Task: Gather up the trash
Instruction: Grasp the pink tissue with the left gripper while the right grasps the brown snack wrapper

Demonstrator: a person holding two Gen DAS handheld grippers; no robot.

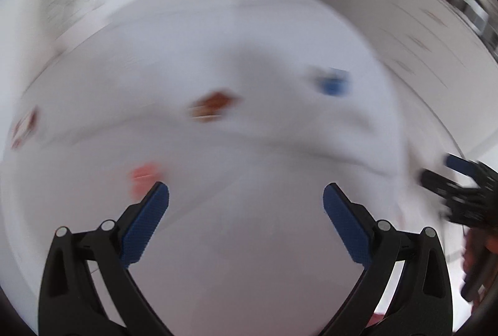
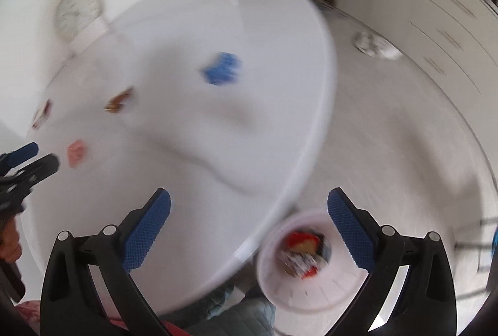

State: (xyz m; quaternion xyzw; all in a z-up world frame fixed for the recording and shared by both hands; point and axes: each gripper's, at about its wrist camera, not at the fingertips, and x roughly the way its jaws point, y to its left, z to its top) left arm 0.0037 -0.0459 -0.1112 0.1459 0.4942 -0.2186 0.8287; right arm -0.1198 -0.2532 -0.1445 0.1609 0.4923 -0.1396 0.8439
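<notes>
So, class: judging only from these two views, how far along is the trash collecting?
Partly done. The white bin beside the round table already holds some wrappers. Nothing is in hand: the left tongs and the right tongs are both open and empty. Left on the table: a blue piece, a brown wrapper, a pink piece and a red-and-white one.
</notes>
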